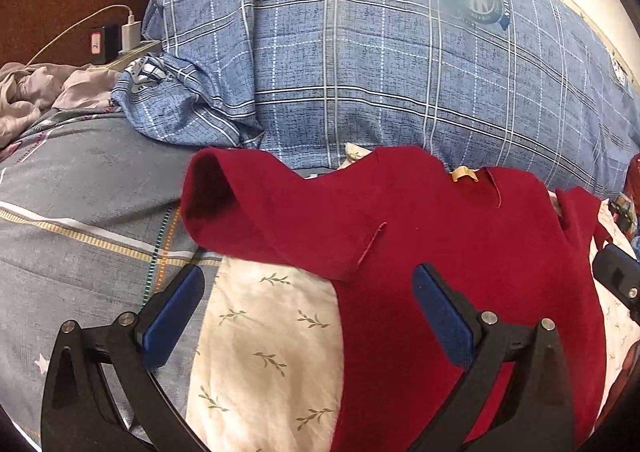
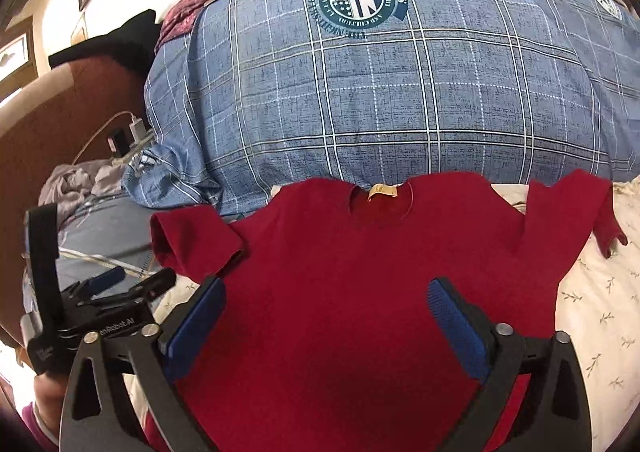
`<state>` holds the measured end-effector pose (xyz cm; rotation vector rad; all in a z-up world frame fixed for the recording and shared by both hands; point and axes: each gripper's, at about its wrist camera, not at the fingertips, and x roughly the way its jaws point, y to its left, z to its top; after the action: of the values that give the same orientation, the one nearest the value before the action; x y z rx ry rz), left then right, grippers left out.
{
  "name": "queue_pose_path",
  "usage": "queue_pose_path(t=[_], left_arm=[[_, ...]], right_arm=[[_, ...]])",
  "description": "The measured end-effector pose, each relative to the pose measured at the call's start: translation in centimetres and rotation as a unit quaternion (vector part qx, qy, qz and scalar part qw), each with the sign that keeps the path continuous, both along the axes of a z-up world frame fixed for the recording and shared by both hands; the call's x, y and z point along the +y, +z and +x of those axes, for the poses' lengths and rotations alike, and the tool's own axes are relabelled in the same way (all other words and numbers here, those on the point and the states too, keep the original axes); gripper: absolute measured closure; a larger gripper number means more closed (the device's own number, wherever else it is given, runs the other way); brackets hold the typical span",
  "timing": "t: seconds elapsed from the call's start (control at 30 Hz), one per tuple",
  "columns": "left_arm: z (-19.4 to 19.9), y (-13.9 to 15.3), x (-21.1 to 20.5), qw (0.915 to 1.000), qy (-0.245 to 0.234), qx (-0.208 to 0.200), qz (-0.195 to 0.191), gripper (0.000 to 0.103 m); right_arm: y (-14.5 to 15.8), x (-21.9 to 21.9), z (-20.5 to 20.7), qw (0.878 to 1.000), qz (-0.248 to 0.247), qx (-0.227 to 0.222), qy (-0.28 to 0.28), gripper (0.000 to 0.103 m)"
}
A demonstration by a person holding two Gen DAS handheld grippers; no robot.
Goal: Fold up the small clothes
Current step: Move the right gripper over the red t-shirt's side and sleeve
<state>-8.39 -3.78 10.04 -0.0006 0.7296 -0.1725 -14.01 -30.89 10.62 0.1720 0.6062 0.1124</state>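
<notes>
The bed (image 2: 592, 300) wears a cream sheet printed with small leafy sprigs; a dark red short-sleeved T-shirt (image 2: 360, 272) lies flat on it, collar (tan label showing) towards a bulky blue plaid quilt (image 2: 380, 100); a grey-blue striped cover (image 1: 80, 212) adjoins at left; crumpled pale clothing (image 1: 36, 92) lies beyond.

Blue plaid pillow (image 2: 400, 92) propped at bed head; cream leaf-print sheet (image 1: 264, 352) spread below; white charger (image 1: 131, 34) plugged in beside crumpled grey cloth (image 1: 36, 92).
</notes>
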Motion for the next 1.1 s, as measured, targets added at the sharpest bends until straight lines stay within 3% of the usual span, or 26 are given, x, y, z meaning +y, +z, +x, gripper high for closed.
queue_pose_path(t=[0.07, 0.13, 0.67, 0.77, 0.93, 1.1], left_arm=[[0.2, -0.1, 0.4, 0.9999, 0.006, 0.004, -0.007, 0.0], [0.5, -0.3, 0.5, 0.9998, 0.012, 0.009, -0.01, 0.0], [0.9, -1.0, 0.6, 0.9996, 0.02, 0.018, 0.004, 0.0], [1.2, -1.0, 1.0, 0.9994, 0.027, 0.02, 0.007, 0.0], [2.1, -0.3, 3.4, 0.997, 0.076, 0.009, 0.014, 0.0], [2.9, -0.5, 6.1, 0.9925, 0.12, 0.022, -0.014, 0.0]], right_arm=[[-0.1, 0.6, 0.2, 1.0, -0.023, 0.003, 0.008, 0.025], [-0.3, 1.1, 0.2, 0.999, -0.038, 0.003, 0.014, 0.03], [-2.3, 3.2, 1.9, 0.997, -0.049, 0.033, 0.047, 0.031], [-2.7, 4.1, 2.2, 0.996, -0.053, 0.033, 0.062, 0.044], [-3.7, 5.3, 3.9, 0.994, -0.036, 0.054, 0.086, 0.052], [-5.0, 7.3, 6.6, 0.99, 0.002, 0.075, 0.117, 0.058]])
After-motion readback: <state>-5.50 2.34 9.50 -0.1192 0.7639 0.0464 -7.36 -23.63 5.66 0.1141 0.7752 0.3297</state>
